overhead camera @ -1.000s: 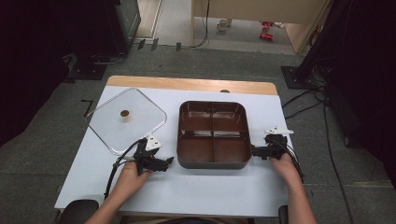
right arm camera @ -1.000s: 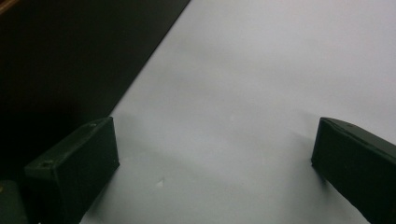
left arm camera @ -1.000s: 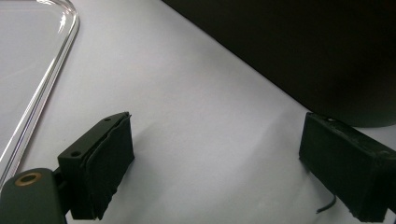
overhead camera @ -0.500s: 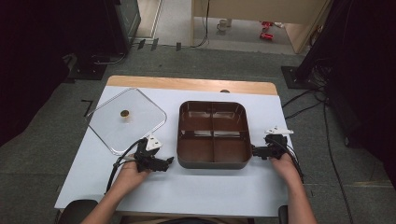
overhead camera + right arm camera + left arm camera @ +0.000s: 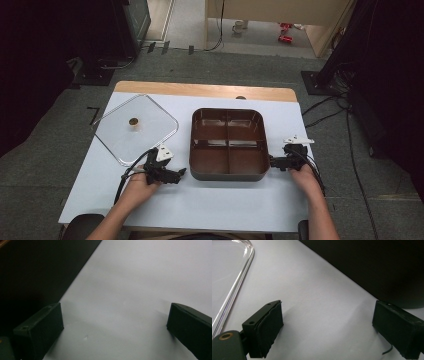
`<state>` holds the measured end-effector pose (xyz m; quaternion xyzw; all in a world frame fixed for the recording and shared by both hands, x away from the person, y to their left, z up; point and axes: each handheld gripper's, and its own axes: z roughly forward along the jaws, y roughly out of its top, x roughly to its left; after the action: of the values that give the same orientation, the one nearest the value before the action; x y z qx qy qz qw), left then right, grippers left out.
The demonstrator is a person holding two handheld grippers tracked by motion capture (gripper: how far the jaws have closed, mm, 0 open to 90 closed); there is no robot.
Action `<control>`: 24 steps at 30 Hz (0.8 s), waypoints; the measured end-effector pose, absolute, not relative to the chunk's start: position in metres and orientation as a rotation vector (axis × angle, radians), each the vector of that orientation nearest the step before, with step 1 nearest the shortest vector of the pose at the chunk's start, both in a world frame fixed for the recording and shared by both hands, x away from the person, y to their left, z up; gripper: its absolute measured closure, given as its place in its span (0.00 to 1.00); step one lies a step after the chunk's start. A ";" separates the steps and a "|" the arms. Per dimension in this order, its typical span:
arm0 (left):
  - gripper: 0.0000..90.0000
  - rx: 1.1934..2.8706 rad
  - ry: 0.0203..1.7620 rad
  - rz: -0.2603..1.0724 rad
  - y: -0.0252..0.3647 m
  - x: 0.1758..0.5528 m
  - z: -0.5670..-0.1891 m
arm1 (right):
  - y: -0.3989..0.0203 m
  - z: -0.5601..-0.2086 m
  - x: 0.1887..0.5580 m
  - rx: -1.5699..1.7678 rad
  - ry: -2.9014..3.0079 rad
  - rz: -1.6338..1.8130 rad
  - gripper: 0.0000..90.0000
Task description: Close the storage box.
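The clear square glass lid (image 5: 136, 127) with its brass knob lies flat on the white worktop (image 5: 210, 200), just up and to the left of the left tool (image 5: 181, 173). That tool rests low on the worktop, jaws spread wide and gripping nothing, aimed at the brown four-compartment tray (image 5: 227, 172) just ahead. The right tool (image 5: 272, 161) sits at the tray's opposite wall, jaws likewise wide apart and empty.
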<state>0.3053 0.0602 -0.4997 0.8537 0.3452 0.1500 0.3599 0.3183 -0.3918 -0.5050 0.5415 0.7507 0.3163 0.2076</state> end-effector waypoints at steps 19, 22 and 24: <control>0.10 2.203 0.898 0.383 0.060 0.305 -0.499 | -0.392 -0.505 0.318 1.506 2.092 0.879 0.00; 0.11 2.226 0.916 0.373 0.057 0.307 -0.496 | -0.392 -0.505 0.318 1.506 2.092 0.880 0.00; 0.11 2.241 0.927 0.371 0.056 0.307 -0.495 | -0.392 -0.505 0.318 1.506 2.092 0.880 0.00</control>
<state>0.3075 0.0561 -0.4950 0.8599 0.3556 0.1425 0.3373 0.3183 -0.3920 -0.5050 0.5409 0.7513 0.3161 0.2075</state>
